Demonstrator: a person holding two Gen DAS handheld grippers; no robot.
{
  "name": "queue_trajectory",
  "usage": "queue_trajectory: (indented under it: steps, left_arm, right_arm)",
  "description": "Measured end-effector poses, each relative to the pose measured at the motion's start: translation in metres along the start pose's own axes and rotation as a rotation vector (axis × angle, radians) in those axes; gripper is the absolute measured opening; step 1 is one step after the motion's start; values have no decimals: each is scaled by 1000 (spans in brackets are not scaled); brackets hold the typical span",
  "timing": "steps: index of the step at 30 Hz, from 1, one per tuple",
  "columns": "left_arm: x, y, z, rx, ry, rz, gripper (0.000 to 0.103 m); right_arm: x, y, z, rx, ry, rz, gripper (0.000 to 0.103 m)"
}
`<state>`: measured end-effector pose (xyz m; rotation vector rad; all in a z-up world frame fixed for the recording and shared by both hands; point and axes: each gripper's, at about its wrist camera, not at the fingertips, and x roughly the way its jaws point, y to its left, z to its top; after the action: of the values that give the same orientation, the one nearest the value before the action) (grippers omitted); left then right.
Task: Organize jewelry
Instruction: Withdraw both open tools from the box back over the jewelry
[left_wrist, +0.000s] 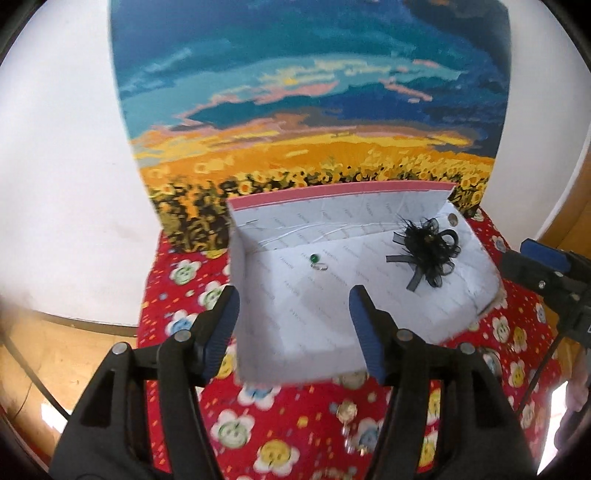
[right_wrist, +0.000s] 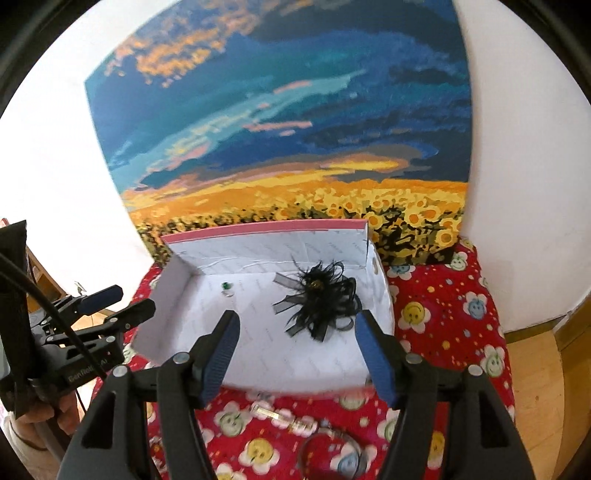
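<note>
A white open box (left_wrist: 332, 190) with a pink rim stands on the red flowered cloth. Inside it lie a small ring with a green stone (left_wrist: 317, 263) and a black feather hair ornament (left_wrist: 428, 254). My left gripper (left_wrist: 293, 299) hovers open above the box's near left corner, nothing between its fingers. In the right wrist view the box (right_wrist: 258, 227) holds the same ring (right_wrist: 227, 290) and ornament (right_wrist: 321, 299). My right gripper (right_wrist: 295, 321) stands open over the box's near side, empty. Each gripper shows in the other's view: the right (left_wrist: 517, 251), the left (right_wrist: 118, 302).
On the red cloth (left_wrist: 177, 369) in front of the box lie a gold dangling piece (left_wrist: 347, 411), gold clips (right_wrist: 266, 411) and a dark hoop (right_wrist: 328, 450). A sunflower painting (left_wrist: 310, 110) leans against the white wall behind. A person's hand (right_wrist: 33, 424) holds the left gripper.
</note>
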<state>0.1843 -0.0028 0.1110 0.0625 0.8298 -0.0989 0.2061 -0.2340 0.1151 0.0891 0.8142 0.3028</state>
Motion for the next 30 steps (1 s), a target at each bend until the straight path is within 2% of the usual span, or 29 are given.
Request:
queue_trajectory:
  steps: [10, 17, 24, 30]
  left_arm:
    - [-53, 6, -31, -2, -31, 37, 58]
    - [-79, 9, -59, 4, -27, 51, 59]
    - [-88, 15, -93, -4, -3, 66, 60]
    - [-81, 24, -123, -41, 39, 63, 60]
  right_arm:
    - [-66, 18, -31, 8, -36, 7, 68]
    - [-96, 24, -56, 4, -49, 28, 70]
    - [-115, 29, -87, 5, -36, 51, 71]
    - [-118, 39, -118, -12, -13, 65, 74]
